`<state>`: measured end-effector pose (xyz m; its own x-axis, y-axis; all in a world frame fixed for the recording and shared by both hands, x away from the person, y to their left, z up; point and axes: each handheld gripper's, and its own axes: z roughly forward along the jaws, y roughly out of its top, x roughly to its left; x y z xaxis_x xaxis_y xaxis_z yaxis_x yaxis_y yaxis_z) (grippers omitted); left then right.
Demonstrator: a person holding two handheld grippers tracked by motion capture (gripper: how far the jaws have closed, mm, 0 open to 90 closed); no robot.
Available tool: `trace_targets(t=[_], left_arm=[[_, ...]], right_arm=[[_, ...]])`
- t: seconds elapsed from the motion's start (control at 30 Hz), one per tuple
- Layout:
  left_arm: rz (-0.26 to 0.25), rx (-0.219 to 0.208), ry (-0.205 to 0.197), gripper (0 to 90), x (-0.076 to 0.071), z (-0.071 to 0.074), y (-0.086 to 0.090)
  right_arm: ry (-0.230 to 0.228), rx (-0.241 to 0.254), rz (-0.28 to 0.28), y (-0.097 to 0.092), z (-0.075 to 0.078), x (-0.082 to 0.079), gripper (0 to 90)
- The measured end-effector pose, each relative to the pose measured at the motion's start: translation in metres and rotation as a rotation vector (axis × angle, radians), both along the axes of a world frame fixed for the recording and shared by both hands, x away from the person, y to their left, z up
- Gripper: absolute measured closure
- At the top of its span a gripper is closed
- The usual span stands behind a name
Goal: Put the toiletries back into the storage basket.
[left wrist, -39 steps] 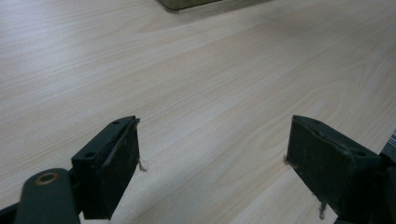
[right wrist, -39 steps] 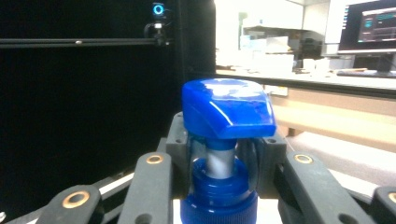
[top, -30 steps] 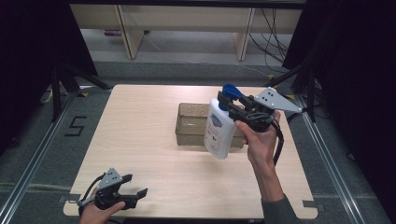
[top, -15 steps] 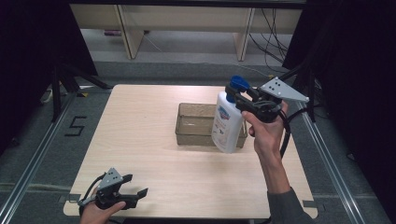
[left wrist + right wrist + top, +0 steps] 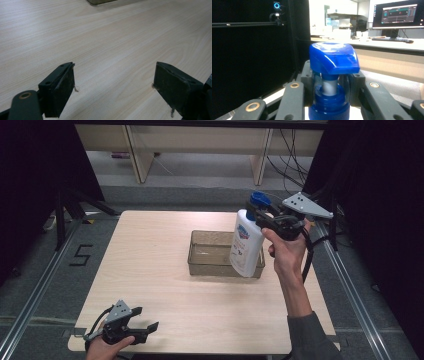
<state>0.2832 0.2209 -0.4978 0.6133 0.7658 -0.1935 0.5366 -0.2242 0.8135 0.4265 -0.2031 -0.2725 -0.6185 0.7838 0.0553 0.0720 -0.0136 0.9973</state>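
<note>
— Over the tray (image 5: 200, 268), what was the right gripper (image 5: 265, 217) doing?
— Clamped on the pump bottle (image 5: 246, 247) by its neck, under the blue pump head (image 5: 332, 58); bottle hung upright above the tray's 3 o'clock end.
— And the left gripper (image 5: 142, 329)?
— At the table's (image 5: 150, 250) 7 o'clock corner, jaws spread wide, nothing btwn them.

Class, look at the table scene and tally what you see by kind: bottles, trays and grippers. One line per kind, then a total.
Bottles: 1, the white pump bottle with a blue cap
Trays: 1, the clear tray
Grippers: 2, the left gripper and the right gripper
Total: 4
</note>
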Motion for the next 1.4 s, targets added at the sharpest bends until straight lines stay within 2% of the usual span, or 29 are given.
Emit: trace_targets(t=[0.17,0.2,0.3,0.37,0.4,0.6,0.63,0.77,0.87,1.07,1.27,1.4], left_arm=[[0.000,-0.002,0.000,16.6,0.000,-0.001,0.000],[-0.002,0.002,-0.001,16.6,0.000,0.000,0.000],[-0.005,-0.002,-0.003,16.6,0.000,0.000,0.000],[-0.007,-0.003,0.002,16.6,0.000,0.000,-0.001],[-0.009,0.018,0.007,16.6,0.000,0.001,0.000],[-0.013,0.017,0.007,16.6,0.000,0.000,-0.002],[-0.012,0.016,0.008,16.6,0.000,0.000,-0.002],[-0.010,0.020,0.009,16.6,0.000,0.000,-0.001],[-0.012,0.019,0.009,16.6,0.000,0.000,-0.001],[-0.021,0.010,0.009,16.6,0.001,-0.001,-0.002],[-0.018,0.010,0.016,16.6,0.001,0.000,-0.002],[-0.021,0.012,0.011,16.6,0.001,0.000,-0.001]], right_arm=[[-0.003,-0.013,-0.023,-0.003,0.000,0.011,66.3],[0.012,-0.010,-0.020,-0.003,0.000,0.012,66.3],[0.013,-0.021,-0.037,-0.005,-0.001,0.020,66.3],[0.019,-0.017,-0.052,-0.006,-0.001,0.024,66.3],[0.024,-0.018,-0.054,-0.007,-0.002,0.025,66.3],[0.032,0.004,-0.091,-0.012,-0.006,0.038,66.3],[0.030,-0.012,-0.090,-0.012,-0.006,0.041,66.3],[0.029,-0.004,-0.112,-0.014,-0.008,0.049,66.3],[0.034,0.004,-0.112,-0.016,-0.009,0.053,66.3],[0.053,-0.025,-0.131,-0.013,-0.014,0.060,66.3],[0.059,-0.003,-0.139,-0.014,-0.020,0.065,66.3],[0.072,-0.008,-0.138,-0.014,-0.023,0.069,66.3]])
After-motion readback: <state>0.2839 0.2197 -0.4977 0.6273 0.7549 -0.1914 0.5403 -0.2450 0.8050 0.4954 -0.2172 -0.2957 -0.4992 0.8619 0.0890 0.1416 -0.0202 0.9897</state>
